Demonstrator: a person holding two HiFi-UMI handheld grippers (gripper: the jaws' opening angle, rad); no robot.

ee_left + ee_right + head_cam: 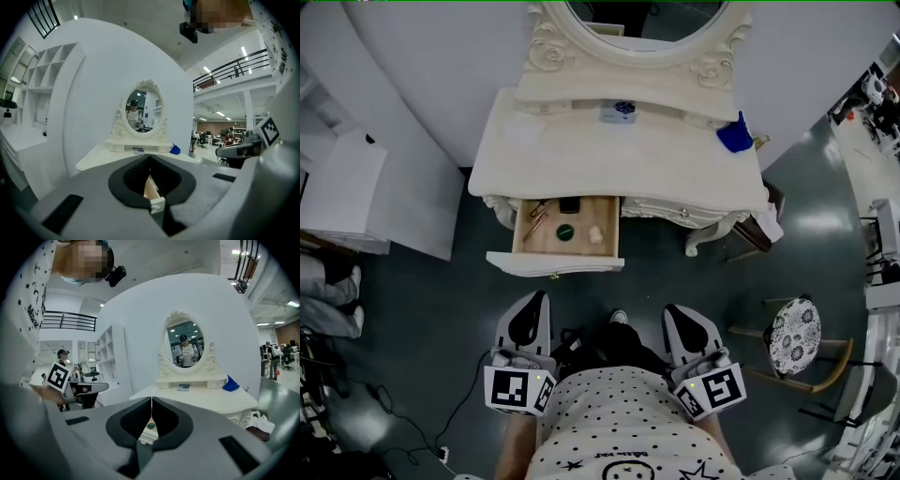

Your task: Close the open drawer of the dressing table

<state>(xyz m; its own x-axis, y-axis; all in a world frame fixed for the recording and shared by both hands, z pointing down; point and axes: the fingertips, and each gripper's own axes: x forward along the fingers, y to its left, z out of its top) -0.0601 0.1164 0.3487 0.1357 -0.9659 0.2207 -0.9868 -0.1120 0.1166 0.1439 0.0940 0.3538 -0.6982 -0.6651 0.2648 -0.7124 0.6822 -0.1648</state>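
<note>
**Dressing table** [623, 159]: cream, carved, standing against a white curved wall. An oval mirror [642, 19] stands at its back.
- On the top: a small box [619, 112] near the mirror base and a blue object [734, 136] at the right edge.
- Around it: a white cabinet [342, 187] to the left and a stool with a patterned round seat [795, 336] to the right.

**Drawer** [555, 263]: in the left part of the table front.
- It is pulled out toward the person, with the open side up.
- Its front panel runs side to side, parallel to the table edge, and it slides out at right angles to that.
- Inside: a green round item [565, 232], a black item [569, 204], a pale lump [596, 234] and slim sticks [536, 217] at the left wall.

**Left gripper** [538, 298]: jaws closed together with nothing between them. It points at the drawer front and is apart from it.

**Right gripper** [671, 309]: jaws likewise closed and empty. It sits to the right of the drawer's line and is aimed at the table front.
</note>
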